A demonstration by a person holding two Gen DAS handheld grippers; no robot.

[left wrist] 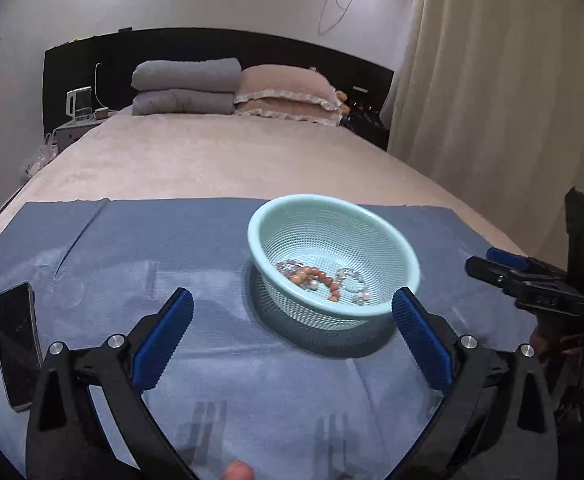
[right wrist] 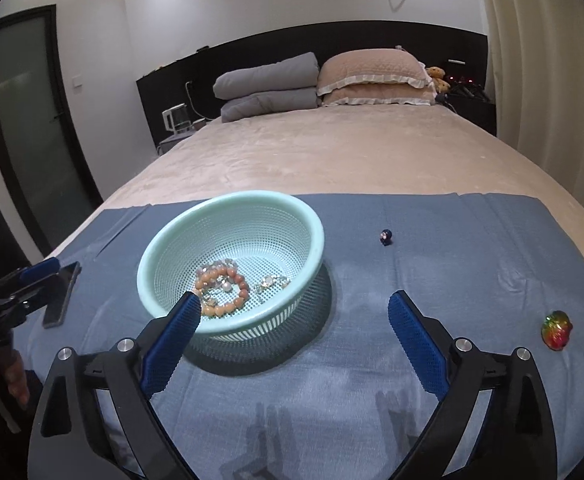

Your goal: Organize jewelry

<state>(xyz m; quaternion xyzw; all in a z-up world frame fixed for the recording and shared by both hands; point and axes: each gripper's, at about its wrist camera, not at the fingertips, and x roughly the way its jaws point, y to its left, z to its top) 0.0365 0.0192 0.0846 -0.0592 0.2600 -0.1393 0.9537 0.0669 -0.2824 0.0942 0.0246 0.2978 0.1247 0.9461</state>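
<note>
1. Both grippers released, nothing between the blue pads: left gripper [left wrist: 292, 340] and right gripper [right wrist: 294, 344], jaws spread wide above the blue cloth [right wrist: 452, 240].
2. Just ahead of the right gripper's left pad, partly hidden by it: orange bead bracelet [right wrist: 228, 292], lying in the bottom of the mint mesh basket [right wrist: 228, 208]. Probably light, limp on its string, beads smooth and slippery; best pinched across one arc of the loop, not on a single bead.
3. Beside the bracelet, also inside the basket: pale clear-bead pieces [right wrist: 272, 283], tangled together, likely fragile; exact kind hard to tell.
4. Farther ahead and right of the right gripper, outside the basket, alone on the cloth: small dark blue bead [right wrist: 386, 236]. Tiny and round, so likely to roll away.
5. Far right of the right gripper: iridescent faceted ornament [right wrist: 557, 330], hard and glossy, probably slippery.
6. Far left of the left gripper: dark phone [left wrist: 16, 344], flat on the cloth.
</note>
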